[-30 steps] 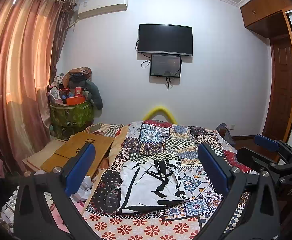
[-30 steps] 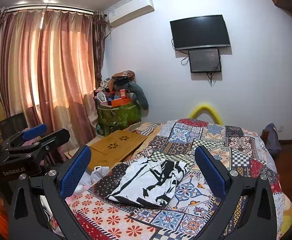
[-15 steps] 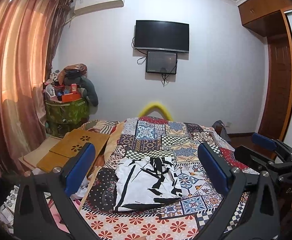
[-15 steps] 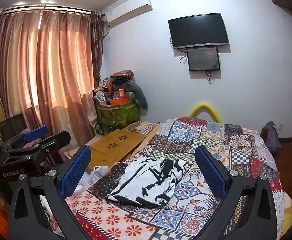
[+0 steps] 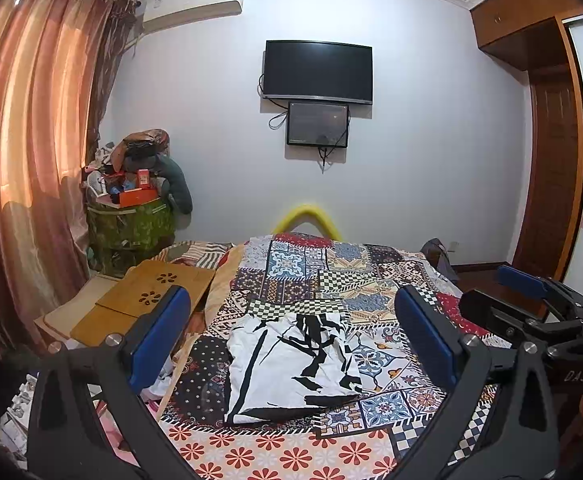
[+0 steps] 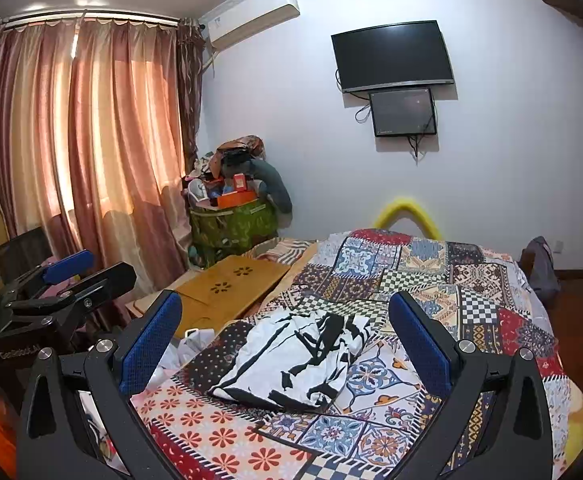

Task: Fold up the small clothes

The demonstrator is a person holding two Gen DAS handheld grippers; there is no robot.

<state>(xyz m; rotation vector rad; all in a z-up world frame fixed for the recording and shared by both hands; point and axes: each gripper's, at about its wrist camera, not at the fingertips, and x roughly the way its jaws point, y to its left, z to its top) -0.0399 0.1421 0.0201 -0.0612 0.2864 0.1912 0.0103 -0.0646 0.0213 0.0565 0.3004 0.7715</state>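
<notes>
A small white garment with black streaks (image 5: pixel 291 364) lies folded flat on the patchwork bedspread (image 5: pixel 331 276); it also shows in the right wrist view (image 6: pixel 295 356). My left gripper (image 5: pixel 291 340) is open and empty, held above and short of the garment. My right gripper (image 6: pixel 285 340) is open and empty, also above the bed near the garment. The right gripper shows at the right edge of the left wrist view (image 5: pixel 527 304), and the left gripper at the left edge of the right wrist view (image 6: pixel 63 284).
A wooden lap desk (image 5: pixel 147 300) lies left of the bed. A green bin piled with items (image 5: pixel 131 216) stands by the curtain (image 5: pixel 31 160). A TV (image 5: pixel 318 71) hangs on the far wall. A wooden door (image 5: pixel 551 184) is at right.
Both grippers have pulled back slightly from the bed and stayed open. The garment has not moved.
</notes>
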